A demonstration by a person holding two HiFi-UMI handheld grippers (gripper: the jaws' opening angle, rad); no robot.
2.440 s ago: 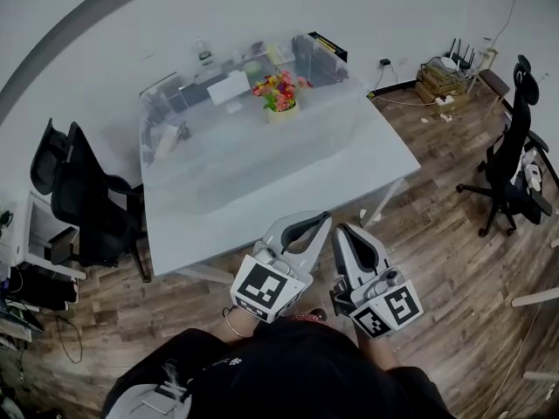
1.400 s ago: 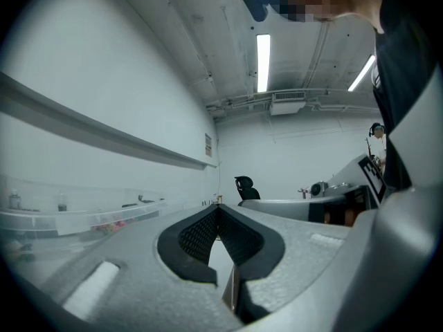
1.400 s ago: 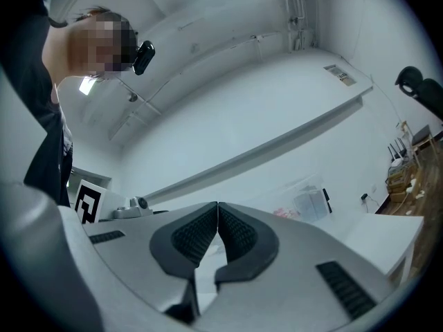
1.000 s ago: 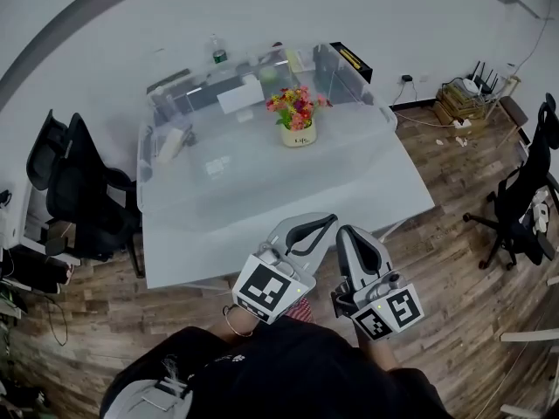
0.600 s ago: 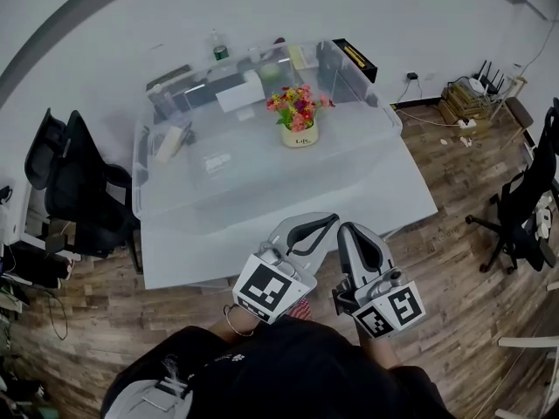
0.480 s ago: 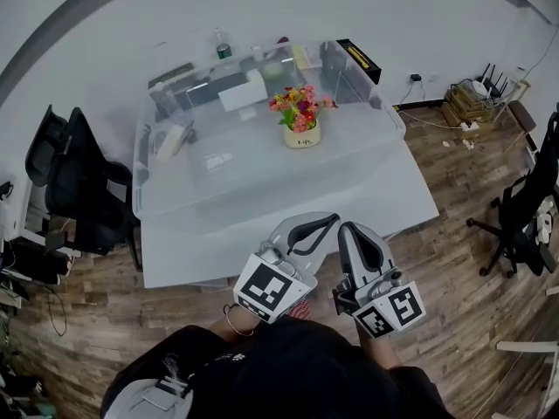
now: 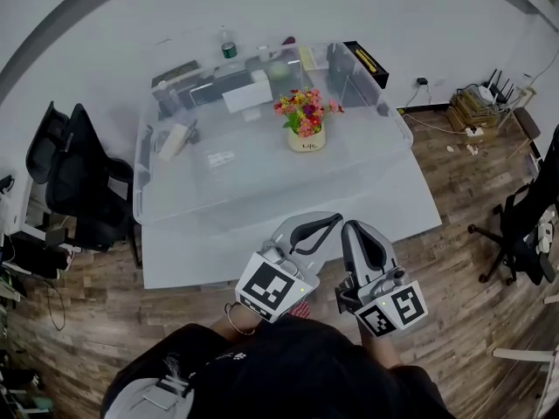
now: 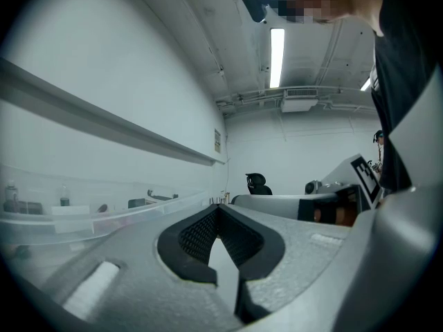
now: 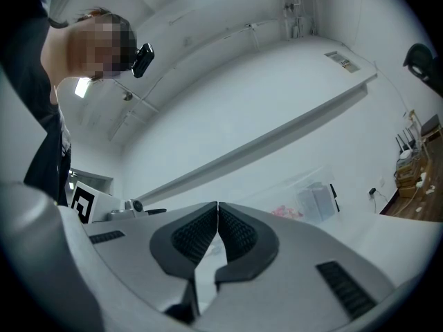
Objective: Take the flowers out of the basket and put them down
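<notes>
1. Head view: the bunch of red, pink, yellow and orange flowers (image 7: 305, 114) stands upright in a small round cream basket (image 7: 307, 140). The basket seems to sit inside a big clear plastic tub (image 7: 262, 201) on the white rectangular table (image 7: 384, 221), towards the tub's far right. The left gripper (image 7: 325, 223) and right gripper (image 7: 356, 234) hang close to the person's chest, over the table's near edge and well apart from the flowers. Doing this step well probably means reaching over the tub's near wall, opening 1 claw first and taking the stems low, just above the basket rim, while the other steadies the basket.
2. Left gripper view: the 2 jaws are pressed together at their tips with nothing between them. The tub's rim runs along the left. The flowers do not show.
3. Right gripper view: these jaws are also closed and empty. Beyond them the flowers are a small pink blur through the clear plastic, too faint for any detail.
</notes>
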